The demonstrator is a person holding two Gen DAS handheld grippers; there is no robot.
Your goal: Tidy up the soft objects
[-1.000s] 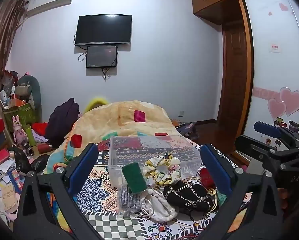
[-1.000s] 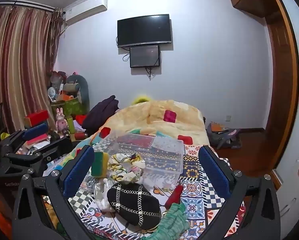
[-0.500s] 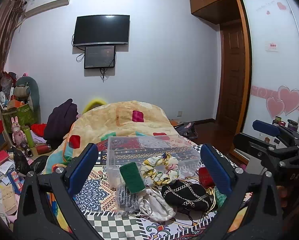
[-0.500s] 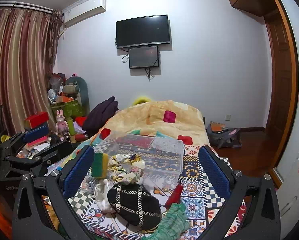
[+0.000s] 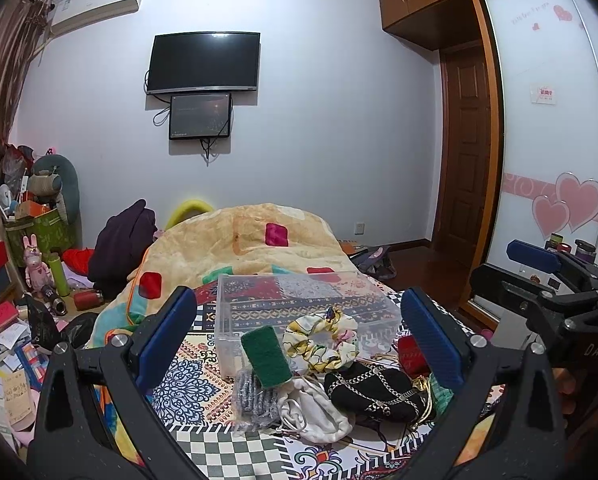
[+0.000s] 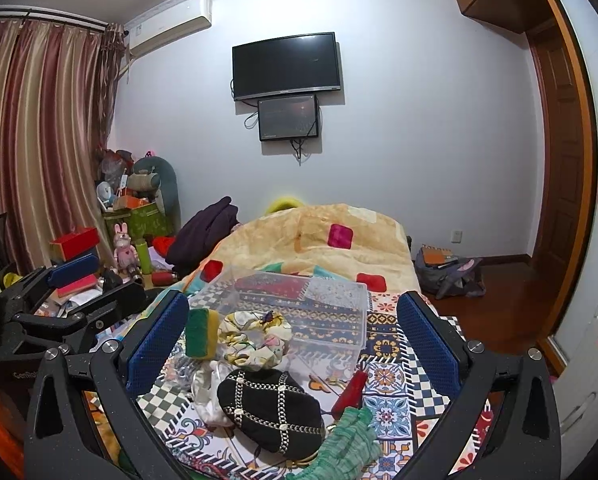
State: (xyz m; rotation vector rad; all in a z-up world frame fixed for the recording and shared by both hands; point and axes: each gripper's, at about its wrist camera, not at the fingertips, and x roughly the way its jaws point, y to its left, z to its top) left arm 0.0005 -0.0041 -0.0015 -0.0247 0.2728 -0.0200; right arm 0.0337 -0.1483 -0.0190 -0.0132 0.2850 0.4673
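Note:
A pile of soft things lies on the patterned bed cover in front of a clear plastic box (image 5: 299, 300) (image 6: 299, 304). It holds a green sponge (image 5: 265, 354) (image 6: 198, 334), a yellow floral scrunchie (image 5: 319, 338) (image 6: 255, 334), a white cloth pouch (image 5: 315, 410) (image 6: 209, 396), a black pouch with chains (image 5: 373, 390) (image 6: 271, 410), a red item (image 5: 411, 356) (image 6: 351, 390) and a green knit cloth (image 6: 347, 440). My left gripper (image 5: 297, 338) is open and empty above the pile. My right gripper (image 6: 293, 342) is open and empty too.
A yellow quilt (image 5: 251, 248) is heaped behind the box. Clutter, boxes and a pink bunny toy (image 5: 35, 264) fill the floor on the left. A bag (image 6: 447, 272) lies on the wooden floor on the right, near the wardrobe (image 5: 547, 160).
Both views have drifted slightly; the pile and box sit a little lower and to the left in the left wrist view. Nothing was grasped or moved.

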